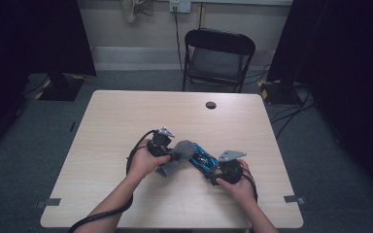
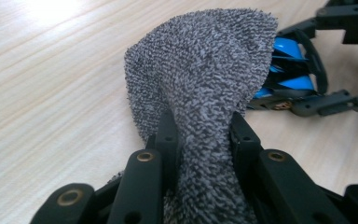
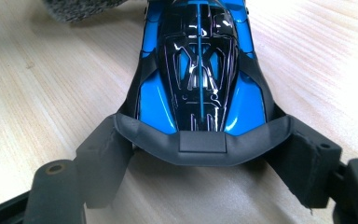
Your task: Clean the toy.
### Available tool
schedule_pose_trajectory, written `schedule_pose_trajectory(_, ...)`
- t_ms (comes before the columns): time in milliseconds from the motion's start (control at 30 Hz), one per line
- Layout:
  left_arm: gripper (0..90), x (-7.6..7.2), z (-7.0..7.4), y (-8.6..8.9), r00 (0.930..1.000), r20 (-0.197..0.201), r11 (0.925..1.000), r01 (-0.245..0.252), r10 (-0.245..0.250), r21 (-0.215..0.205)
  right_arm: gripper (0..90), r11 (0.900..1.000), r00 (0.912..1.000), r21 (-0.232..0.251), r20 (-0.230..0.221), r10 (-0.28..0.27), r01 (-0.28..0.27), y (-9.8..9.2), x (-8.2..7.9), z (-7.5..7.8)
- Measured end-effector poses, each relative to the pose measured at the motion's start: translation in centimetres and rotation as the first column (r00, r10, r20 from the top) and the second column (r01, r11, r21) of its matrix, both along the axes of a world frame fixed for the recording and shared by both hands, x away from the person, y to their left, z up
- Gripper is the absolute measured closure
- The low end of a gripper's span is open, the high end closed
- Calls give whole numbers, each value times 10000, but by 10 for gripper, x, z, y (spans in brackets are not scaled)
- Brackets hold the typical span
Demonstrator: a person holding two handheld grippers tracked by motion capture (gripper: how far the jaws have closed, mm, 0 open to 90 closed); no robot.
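L gripper [image 2: 200, 135]: jaws clamped on grey sock [image 2: 200, 70] | R gripper [image 3: 200, 154]: jaws wide, gripping blue toy car [image 3: 198, 70] tail | both near desk [image 1: 126, 111] front edge, sock over car nose

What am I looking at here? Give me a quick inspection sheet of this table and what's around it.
Surface: pale wooden table with a round cable hole.
Job's things: grey sock draped against a blue and black toy car.
Clutter: nothing seen.
Grippers: left gripper shut on the sock; right gripper clamped on the car's rear end.
Cables: a black cable trails from the left gripper; more lie on the floor at the right.
Surroundings: black folding chair, grey carpet, dark curtains.
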State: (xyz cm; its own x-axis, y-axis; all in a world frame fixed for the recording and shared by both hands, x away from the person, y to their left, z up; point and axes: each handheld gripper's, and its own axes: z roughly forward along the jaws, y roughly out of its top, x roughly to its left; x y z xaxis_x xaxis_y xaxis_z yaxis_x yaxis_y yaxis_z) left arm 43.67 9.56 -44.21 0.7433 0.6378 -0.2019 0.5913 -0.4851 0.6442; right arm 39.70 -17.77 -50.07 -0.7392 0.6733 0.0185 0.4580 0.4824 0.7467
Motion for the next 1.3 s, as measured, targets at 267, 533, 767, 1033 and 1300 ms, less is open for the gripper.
schedule_pose_trajectory(267, 711, -15, 0, -6, 9988, 97, 9988, 485, -484, -116, 253, 10000, 9999, 62, -137, 31, -30, -1, 2, 1)
schedule_pose_trajectory(533, 712, -29, -2, -18, 9937, 57, 9936, 1123, -1122, -101, 255, 9997, 9992, 238, -384, -99, 108, -1, 2, 2)
schedule_pose_trajectory(767, 714, -38, -2, -31, 9836, -83, 9834, 1804, -1803, 169, 255, 9988, 9974, 456, -707, -164, 196, -2, 5, 4)
schedule_pose_trajectory(1033, 715, -33, -11, -47, 9823, -324, 9812, 1861, -1846, 507, 256, 9990, 9964, 414, -840, -146, 181, -2, 6, 5)
schedule_pose_trajectory(1300, 718, -26, -18, -45, 9882, -244, 9846, 1531, -1515, 846, 256, 9991, 9959, 374, -895, -163, 198, -2, 5, 6)
